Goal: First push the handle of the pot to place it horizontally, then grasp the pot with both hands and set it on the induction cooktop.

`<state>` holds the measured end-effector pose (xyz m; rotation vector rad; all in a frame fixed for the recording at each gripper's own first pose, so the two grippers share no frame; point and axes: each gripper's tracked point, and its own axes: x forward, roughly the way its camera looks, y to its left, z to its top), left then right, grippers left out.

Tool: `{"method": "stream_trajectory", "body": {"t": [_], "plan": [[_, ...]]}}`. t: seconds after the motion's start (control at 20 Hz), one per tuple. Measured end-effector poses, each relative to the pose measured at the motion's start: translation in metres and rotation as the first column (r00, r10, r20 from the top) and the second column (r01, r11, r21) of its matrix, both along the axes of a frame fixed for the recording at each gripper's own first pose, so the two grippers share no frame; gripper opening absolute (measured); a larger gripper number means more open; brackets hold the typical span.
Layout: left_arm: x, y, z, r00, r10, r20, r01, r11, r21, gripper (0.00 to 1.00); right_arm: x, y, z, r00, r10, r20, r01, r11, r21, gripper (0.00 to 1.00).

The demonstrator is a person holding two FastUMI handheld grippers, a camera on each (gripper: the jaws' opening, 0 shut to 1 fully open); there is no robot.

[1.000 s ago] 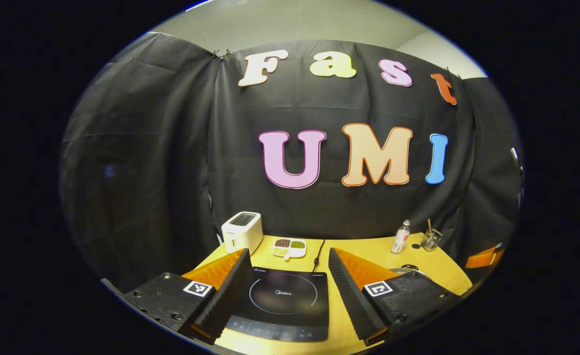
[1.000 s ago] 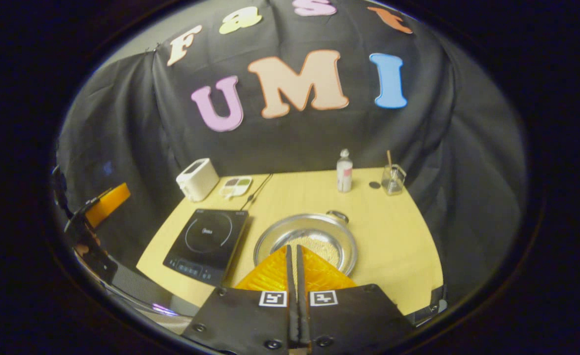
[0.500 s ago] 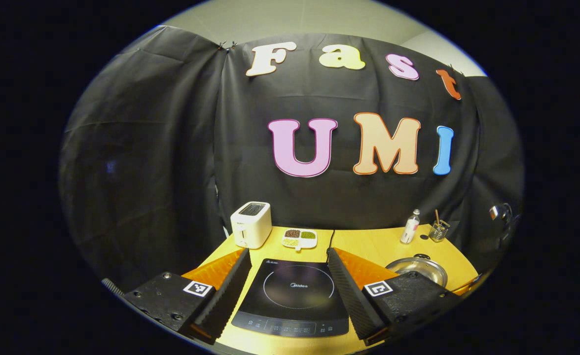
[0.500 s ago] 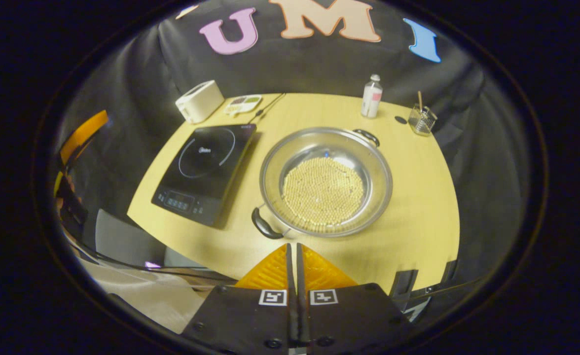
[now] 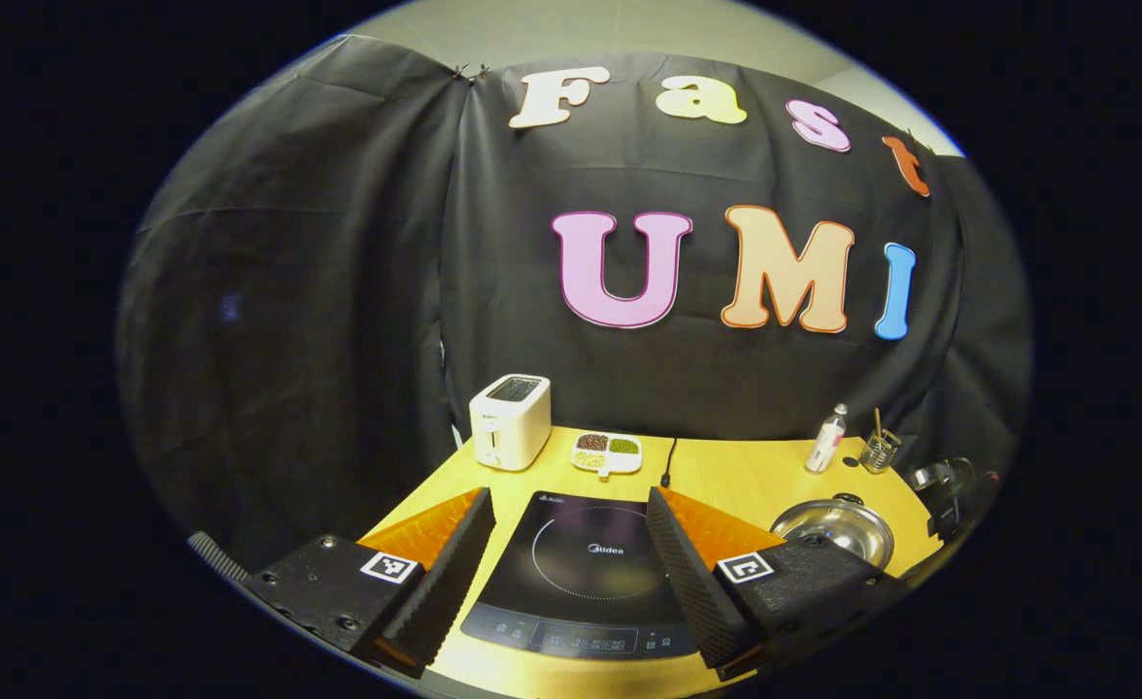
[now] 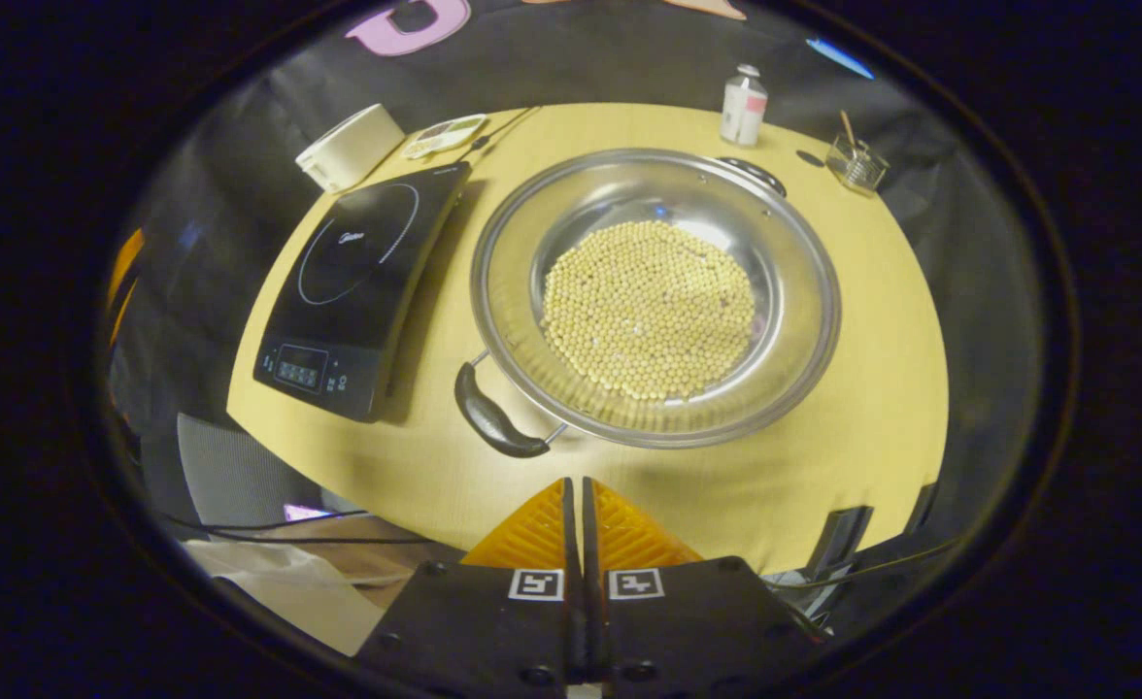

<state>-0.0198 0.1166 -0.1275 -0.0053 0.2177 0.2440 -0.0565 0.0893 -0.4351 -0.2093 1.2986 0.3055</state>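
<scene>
Steel and shiny, the pot (image 6: 655,296) sits on the yellow worktop (image 6: 862,427) just right of the induction cooktop (image 6: 357,282), apart from it. The right gripper view looks down into it: a layer of pale beans (image 6: 647,309) covers the bottom, one black handle (image 6: 495,423) sticks out at the near-left rim and a second handle (image 6: 752,172) lies at the far rim. The right gripper (image 6: 576,500) hovers above the worktop's near edge, its fingers pressed together with nothing between them, close to the near handle but not touching it.

From the left gripper view the pot (image 5: 833,527) appears small at the right, its contents hidden. The left gripper (image 5: 566,529) is spread wide and empty, framing the cooktop (image 5: 590,573).

At the back of the worktop stand a white toaster (image 5: 510,435), a divided dish (image 5: 608,452), a bottle (image 5: 826,439) and a small glass (image 5: 880,451) with a stick in it. A black cable (image 5: 667,461) runs to the cooktop's rear.
</scene>
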Motion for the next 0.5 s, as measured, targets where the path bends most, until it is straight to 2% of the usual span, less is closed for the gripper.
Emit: {"method": "stream_trajectory", "body": {"t": [0.3,0.35,0.4,0.5], "plan": [[0.003,0.005,-0.01,1.0,0.021,-0.016,-0.021,0.999,-0.027,0.96,0.009,-0.003,-0.026,1.0,-0.018,-0.015,0.017,0.998,-0.056,0.03],[0.004,0.006,-0.012,1.0,0.024,-0.02,-0.024,0.999,-0.03,0.94,0.011,-0.001,-0.028,1.0,-0.018,-0.018,0.017,0.998,-0.059,0.03],[0.005,0.007,-0.012,0.999,0.027,-0.023,-0.028,0.999,-0.029,0.97,0.01,0.003,-0.03,1.0,-0.016,-0.024,0.015,0.998,-0.055,0.03],[0.006,0.009,-0.013,0.999,0.032,-0.029,-0.033,0.999,-0.024,0.96,0.01,0.011,-0.032,0.999,-0.011,-0.03,0.01,0.999,-0.045,0.03]]}}
